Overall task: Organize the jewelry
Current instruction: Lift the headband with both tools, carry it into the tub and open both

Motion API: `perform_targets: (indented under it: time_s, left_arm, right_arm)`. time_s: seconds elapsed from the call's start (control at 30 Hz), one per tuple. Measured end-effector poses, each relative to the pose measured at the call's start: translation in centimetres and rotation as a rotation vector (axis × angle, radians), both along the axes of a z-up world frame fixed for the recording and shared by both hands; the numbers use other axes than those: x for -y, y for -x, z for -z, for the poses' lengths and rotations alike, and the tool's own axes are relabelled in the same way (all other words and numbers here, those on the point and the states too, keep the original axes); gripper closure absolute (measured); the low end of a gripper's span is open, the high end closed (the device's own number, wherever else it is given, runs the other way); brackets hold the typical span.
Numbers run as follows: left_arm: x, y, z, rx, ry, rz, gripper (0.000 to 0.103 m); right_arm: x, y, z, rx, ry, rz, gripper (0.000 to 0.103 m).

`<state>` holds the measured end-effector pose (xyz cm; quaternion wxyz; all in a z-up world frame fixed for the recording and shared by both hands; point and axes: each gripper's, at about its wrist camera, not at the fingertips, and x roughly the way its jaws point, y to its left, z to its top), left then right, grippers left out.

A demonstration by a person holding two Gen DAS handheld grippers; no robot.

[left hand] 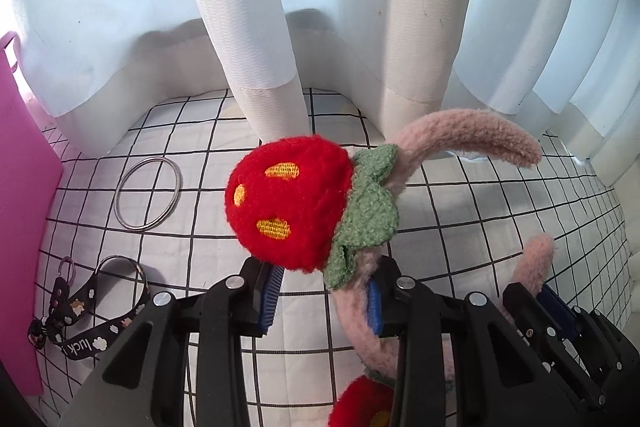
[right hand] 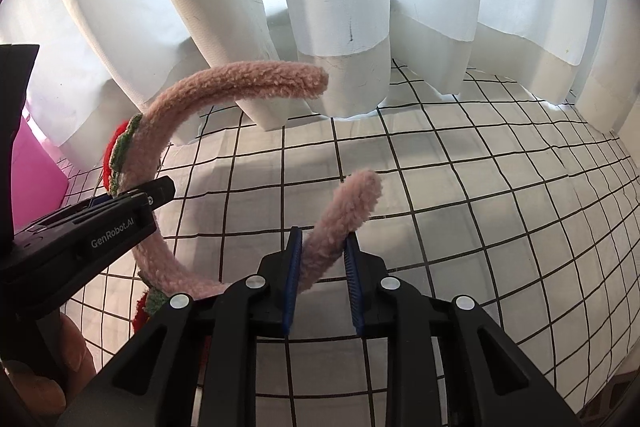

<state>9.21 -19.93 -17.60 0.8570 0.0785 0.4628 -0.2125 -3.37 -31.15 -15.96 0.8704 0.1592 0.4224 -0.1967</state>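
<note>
A fuzzy pink headband [left hand: 472, 131] with a red plush strawberry [left hand: 292, 203] and green leaves is held up above the checked cloth. My left gripper [left hand: 324, 301] is shut on the headband's band just behind the strawberry. My right gripper [right hand: 323, 281] is shut on one end of the same headband [right hand: 344, 215]; its other end [right hand: 248, 79] curves up to the left. The left gripper [right hand: 132, 203] shows in the right wrist view, the right gripper [left hand: 536, 303] in the left wrist view. A second strawberry [left hand: 364, 403] shows at the bottom.
A silver bangle [left hand: 148, 191] lies on the white checked cloth [left hand: 500, 211] at the left. A black printed lanyard strap [left hand: 88, 311] lies nearer, at the left. A pink board [left hand: 20, 227] stands at the left edge. White curtains [right hand: 340, 7] hang behind.
</note>
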Motion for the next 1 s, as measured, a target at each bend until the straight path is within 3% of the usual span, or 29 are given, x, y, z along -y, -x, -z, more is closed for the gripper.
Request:
perform_targets:
  time_s: [0.4, 1.0]
  left_arm:
    - [-3.4, 0.6, -4.6, 0.040, 0.021, -0.073, 0.072]
    - [-11.1, 1.0, -14.5, 0.165, 0.057, -0.228, 0.072]
  right_arm:
    - [-3.2, 0.8, -3.8, 0.055, 0.033, -0.087, 0.084]
    - [-9.4, -1.8, -12.5, 0.184, 0.100, -0.276, 0.084]
